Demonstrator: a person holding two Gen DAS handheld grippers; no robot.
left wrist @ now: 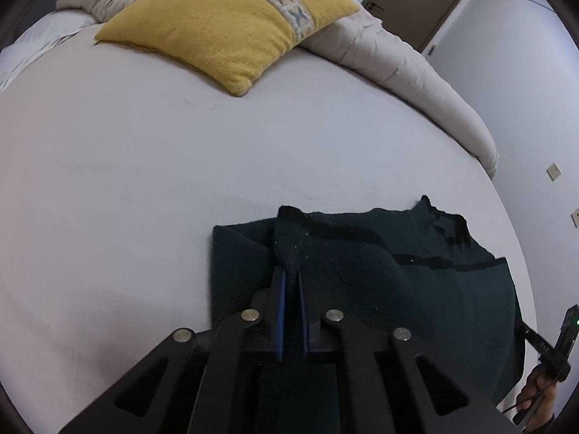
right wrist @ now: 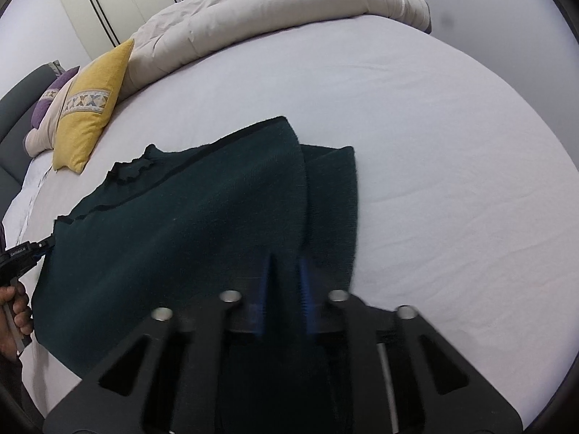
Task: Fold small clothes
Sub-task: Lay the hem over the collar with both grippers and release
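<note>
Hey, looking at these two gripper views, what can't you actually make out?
- Left view: the sweater's near hem, hidden behind the left gripper.
- Right view: the right gripper is motion-blurred, so its hold on the sweater is unclear.
- Right view: the purple pillow, mostly behind the yellow pillow.

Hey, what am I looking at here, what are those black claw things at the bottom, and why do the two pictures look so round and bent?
Those are two hand-held grippers, each with a fisheye camera looking along its fingers, which bends the view. One picture comes from the left gripper, the other from the right gripper. A person's hand works each one. On the bed sheet lies a dark green garment, partly folded. Both grippers are pinched shut on its fabric. Farther back are a yellow pillow and a rolled-up beige duvet.
</note>
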